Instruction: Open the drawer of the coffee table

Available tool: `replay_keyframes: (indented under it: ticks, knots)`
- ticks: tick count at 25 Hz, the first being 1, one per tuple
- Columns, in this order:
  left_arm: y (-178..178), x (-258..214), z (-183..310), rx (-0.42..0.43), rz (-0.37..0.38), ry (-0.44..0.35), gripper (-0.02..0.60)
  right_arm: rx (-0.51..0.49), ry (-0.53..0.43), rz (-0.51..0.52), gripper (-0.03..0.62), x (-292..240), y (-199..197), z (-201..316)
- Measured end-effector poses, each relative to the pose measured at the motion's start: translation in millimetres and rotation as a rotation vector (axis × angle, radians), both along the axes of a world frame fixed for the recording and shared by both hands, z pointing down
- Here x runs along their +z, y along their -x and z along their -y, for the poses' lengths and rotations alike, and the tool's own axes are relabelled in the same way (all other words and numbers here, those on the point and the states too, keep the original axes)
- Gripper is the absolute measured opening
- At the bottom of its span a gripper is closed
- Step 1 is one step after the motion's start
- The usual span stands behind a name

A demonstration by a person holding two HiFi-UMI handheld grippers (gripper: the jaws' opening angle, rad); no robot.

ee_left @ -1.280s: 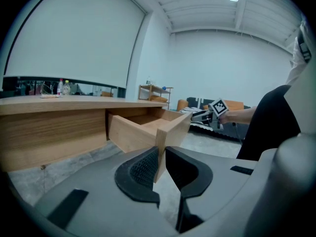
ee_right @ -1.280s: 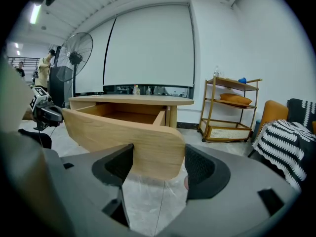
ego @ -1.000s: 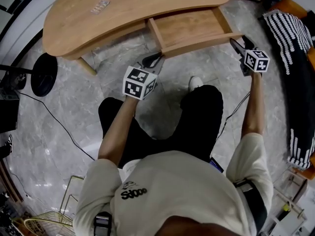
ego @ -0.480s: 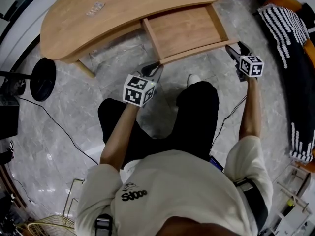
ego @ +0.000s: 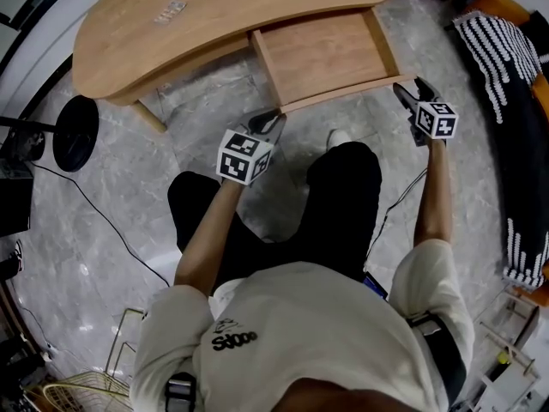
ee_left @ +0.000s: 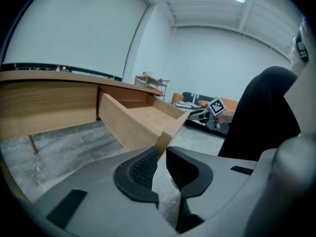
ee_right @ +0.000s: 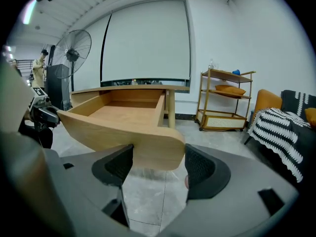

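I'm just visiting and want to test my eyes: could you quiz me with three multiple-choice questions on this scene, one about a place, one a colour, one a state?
1. Where is the right gripper?
A. on the tabletop
B. at the drawer's right front end
C. under the table

2. The coffee table is:
A. black
B. white
C. light wood

3. The drawer is:
A. pulled open and empty
B. shut
C. taken out entirely

Answers:
1 B, the drawer front's rounded end stands between its jaws.
2 C, tan wood shows in every view.
3 A, its bare bottom is in plain sight.
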State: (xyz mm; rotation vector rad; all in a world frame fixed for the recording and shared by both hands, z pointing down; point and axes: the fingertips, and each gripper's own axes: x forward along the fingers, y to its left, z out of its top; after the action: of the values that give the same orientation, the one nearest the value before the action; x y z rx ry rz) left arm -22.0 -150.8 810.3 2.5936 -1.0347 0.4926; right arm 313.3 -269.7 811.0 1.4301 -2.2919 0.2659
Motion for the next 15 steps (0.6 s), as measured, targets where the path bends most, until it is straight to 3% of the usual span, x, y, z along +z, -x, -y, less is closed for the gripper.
replay_keyframes:
  ticks: [9,11,15]
  knots:
    - [13,0,1,0.111,0.084,-0.136,0.101,-0.008,0.033,0.005,0.288,-6,-1,-3]
    - [34,4,6,0.080,0.118,-0.158,0.081,-0.020,0.033,-0.018,0.287,-12,-5,-7]
    - [106,-4,37,-0.108,0.147,-0.205,0.053,-0.031,0.036,-0.106,0.287,-30,-12,-4]
